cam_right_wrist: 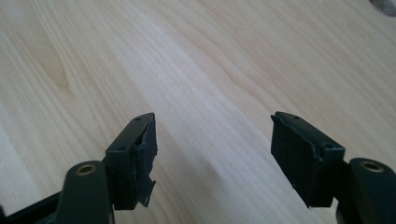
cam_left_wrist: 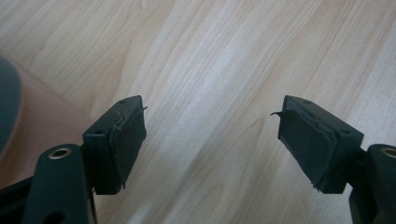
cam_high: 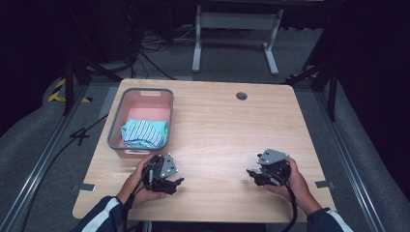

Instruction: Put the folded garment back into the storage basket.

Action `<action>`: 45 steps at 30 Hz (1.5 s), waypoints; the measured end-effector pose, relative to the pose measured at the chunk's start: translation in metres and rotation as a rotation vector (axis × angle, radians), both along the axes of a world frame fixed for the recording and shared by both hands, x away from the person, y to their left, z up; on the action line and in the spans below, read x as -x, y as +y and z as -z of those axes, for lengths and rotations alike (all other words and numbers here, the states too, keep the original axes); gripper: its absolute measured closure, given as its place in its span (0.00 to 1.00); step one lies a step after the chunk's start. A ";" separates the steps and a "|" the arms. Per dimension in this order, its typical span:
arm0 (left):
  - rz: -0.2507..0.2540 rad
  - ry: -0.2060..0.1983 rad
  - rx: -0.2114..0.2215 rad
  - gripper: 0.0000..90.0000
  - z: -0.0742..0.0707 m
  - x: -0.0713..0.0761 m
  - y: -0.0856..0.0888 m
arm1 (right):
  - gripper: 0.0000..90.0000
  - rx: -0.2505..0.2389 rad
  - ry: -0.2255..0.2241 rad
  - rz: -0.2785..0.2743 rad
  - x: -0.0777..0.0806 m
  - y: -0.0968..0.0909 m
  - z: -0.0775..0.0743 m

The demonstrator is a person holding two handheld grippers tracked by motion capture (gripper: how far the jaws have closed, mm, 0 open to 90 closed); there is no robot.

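A pink plastic basket [cam_high: 141, 100] with a grey rim sits on the light wooden table at about ten o'clock from the table's centre, close to the left edge. It stands upright and is rectangular with rounded corners. Inside it, toward the near end at six o'clock, lies a bundled cloth [cam_high: 143, 132] in teal with white stripes, loosely bunched. The far half of the basket shows its bare pink floor.

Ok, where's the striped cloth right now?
In the high view, the striped cloth lies folded in the pink basket on the table's left side, just beyond the left gripper.
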State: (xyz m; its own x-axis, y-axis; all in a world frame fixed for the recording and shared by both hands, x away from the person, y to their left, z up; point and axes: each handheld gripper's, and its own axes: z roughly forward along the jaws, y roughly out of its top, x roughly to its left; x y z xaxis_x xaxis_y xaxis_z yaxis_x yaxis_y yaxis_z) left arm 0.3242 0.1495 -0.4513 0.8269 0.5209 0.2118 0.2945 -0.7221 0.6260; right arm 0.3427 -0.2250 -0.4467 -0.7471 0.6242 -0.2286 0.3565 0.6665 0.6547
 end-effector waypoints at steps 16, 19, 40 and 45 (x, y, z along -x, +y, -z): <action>0.006 0.113 0.075 0.24 0.022 0.003 0.006 | 0.34 -0.057 0.039 0.089 0.026 -0.048 0.026; 0.014 0.159 0.136 0.23 0.027 0.003 0.011 | 0.30 -0.088 0.036 0.124 0.029 -0.056 0.029; 0.012 0.161 0.175 0.16 0.032 0.001 0.014 | 0.21 -0.238 0.094 0.209 0.031 -0.082 0.040; 0.012 0.162 0.177 0.16 0.032 0.001 0.014 | 0.19 -0.232 0.097 0.214 0.030 -0.082 0.040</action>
State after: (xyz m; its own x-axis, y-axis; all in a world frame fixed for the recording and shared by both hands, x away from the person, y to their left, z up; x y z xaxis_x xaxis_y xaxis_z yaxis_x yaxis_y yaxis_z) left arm 0.3229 0.1632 -0.4832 0.8488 0.5284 -0.0176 0.3935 -0.6091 0.6885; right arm 0.3123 -0.3068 -0.4866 -0.6047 0.7965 0.0036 0.5404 0.4069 0.7365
